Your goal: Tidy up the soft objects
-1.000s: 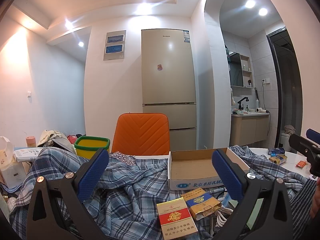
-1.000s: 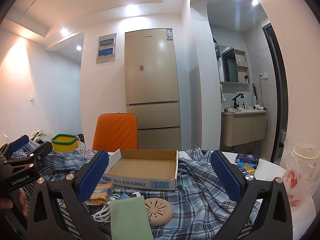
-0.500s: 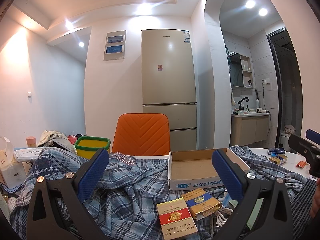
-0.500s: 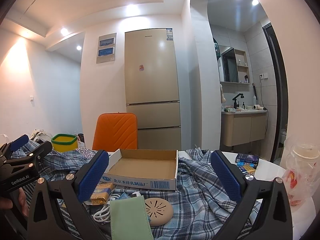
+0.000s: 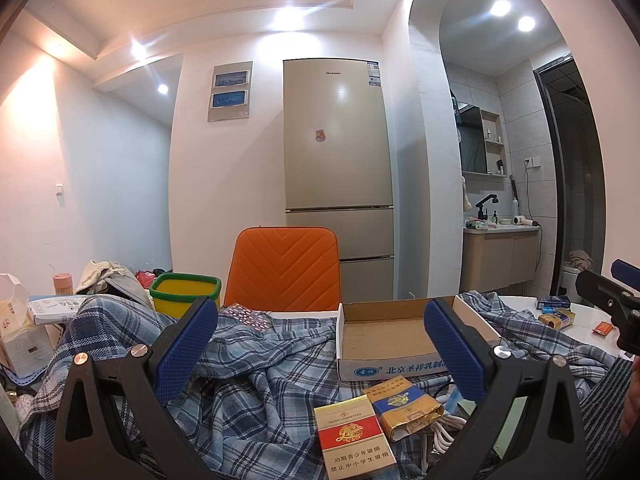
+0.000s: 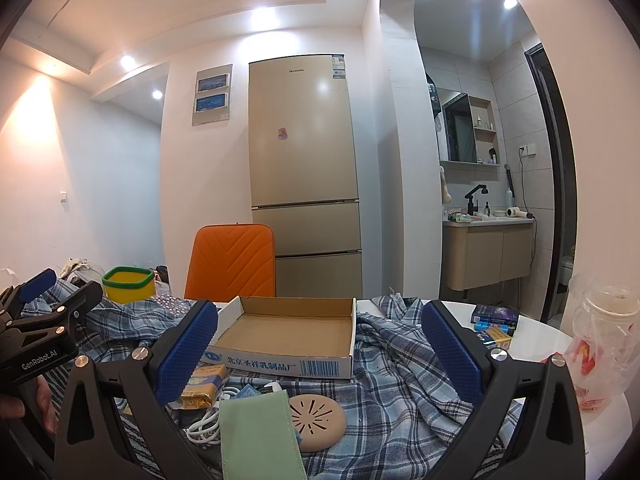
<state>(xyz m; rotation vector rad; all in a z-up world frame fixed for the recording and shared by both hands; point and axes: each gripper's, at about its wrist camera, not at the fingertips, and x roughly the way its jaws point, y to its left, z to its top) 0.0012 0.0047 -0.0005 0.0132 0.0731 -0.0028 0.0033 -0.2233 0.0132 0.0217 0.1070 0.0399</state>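
Plaid blue shirt sprawling over the tabletop, hiding most of it, cardboard box sitting on top, left gripper and right gripper both hovering wide open, empty, white cable half buried under green pouch.

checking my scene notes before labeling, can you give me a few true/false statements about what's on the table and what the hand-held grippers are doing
1. The cardboard box is empty. True.
2. The left hand-held gripper is clamped on the plaid shirt. False: it is open and holds nothing.
3. A red cigarette pack lies on the plaid shirt. True.
4. The chair behind the table is blue. False: it is orange.
5. The right hand-held gripper is open. True.
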